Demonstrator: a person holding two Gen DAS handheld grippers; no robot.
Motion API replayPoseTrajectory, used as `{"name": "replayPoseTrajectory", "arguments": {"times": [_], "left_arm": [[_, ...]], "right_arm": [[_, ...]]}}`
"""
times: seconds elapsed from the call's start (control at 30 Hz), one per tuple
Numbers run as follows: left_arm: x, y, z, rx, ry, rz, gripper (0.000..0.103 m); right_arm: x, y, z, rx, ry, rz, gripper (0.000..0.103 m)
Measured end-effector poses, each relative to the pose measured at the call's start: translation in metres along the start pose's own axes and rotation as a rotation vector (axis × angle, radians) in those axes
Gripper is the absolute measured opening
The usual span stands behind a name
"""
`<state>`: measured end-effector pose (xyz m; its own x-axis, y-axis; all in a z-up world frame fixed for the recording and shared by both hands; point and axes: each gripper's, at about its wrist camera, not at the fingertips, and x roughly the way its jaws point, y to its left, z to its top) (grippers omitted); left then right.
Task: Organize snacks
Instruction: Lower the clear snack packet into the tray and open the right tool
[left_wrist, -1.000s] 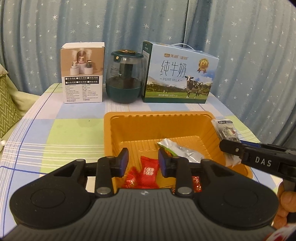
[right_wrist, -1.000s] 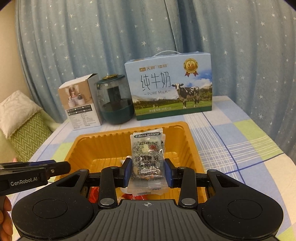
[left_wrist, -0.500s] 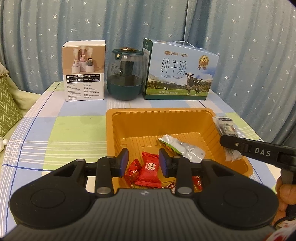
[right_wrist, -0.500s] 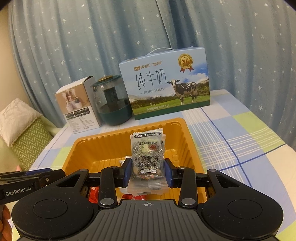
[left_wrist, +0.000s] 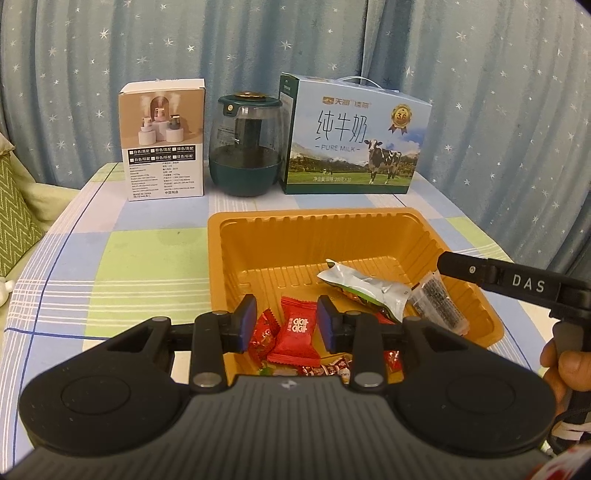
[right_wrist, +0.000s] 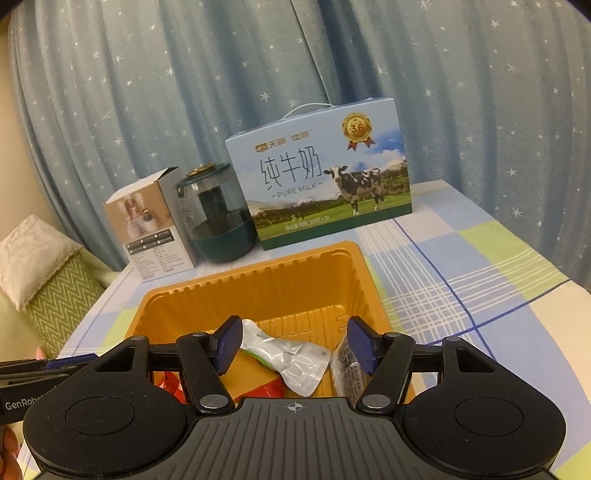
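Note:
An orange tray (left_wrist: 314, 215) (right_wrist: 258, 275) sits in the middle of the checked tablecloth. In it lie red candies (left_wrist: 297, 328), a silver pouch (left_wrist: 362, 288) (right_wrist: 291, 358) and a dark clear-wrapped snack packet (left_wrist: 439, 306) (right_wrist: 345, 369). That packet leans at the tray's right wall, just beside the right pad and free of it. My right gripper (right_wrist: 295, 343) hangs over the tray's near right part, its jaws opening with nothing gripped between them. My left gripper (left_wrist: 286, 321) hovers over the near edge, narrowly open, and the red candies lie below the gap.
Along the table's far edge stand a white product box (left_wrist: 164, 140), a dark green glass jar (left_wrist: 245, 147) and a pure-milk carton (left_wrist: 354, 136). A starred blue curtain hangs behind. A green zigzag cushion (left_wrist: 14, 214) lies to the left. A hand (left_wrist: 565, 365) holds the right gripper.
The right gripper's jaws have spread apart, and the dark packet that stood upright between the pads has dropped into the tray's right side. The left gripper has stayed put.

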<state>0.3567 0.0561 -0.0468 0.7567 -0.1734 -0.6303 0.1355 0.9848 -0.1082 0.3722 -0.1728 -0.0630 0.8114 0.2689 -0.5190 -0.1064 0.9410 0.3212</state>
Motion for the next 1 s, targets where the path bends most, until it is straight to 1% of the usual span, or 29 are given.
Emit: {"name": "replayPoseTrajectory", "arguments": {"times": [0.27, 0.53, 0.83, 1.0], "left_arm": [[0.001, -0.001, -0.001, 0.008, 0.004, -0.003, 0.032], [-0.002, -0.003, -0.001, 0.015, 0.005, -0.006, 0.032], [-0.021, -0.003, -0.007, 0.015, -0.011, -0.003, 0.034], [-0.031, -0.004, -0.016, 0.035, -0.003, 0.004, 0.035]], "right_arm": [[-0.001, 0.004, -0.001, -0.024, -0.004, -0.006, 0.063], [-0.009, 0.009, -0.002, -0.065, -0.028, -0.015, 0.063], [-0.029, 0.007, -0.006, -0.080, -0.051, -0.022, 0.063], [-0.051, 0.003, -0.013, -0.082, -0.055, -0.024, 0.063]]}}
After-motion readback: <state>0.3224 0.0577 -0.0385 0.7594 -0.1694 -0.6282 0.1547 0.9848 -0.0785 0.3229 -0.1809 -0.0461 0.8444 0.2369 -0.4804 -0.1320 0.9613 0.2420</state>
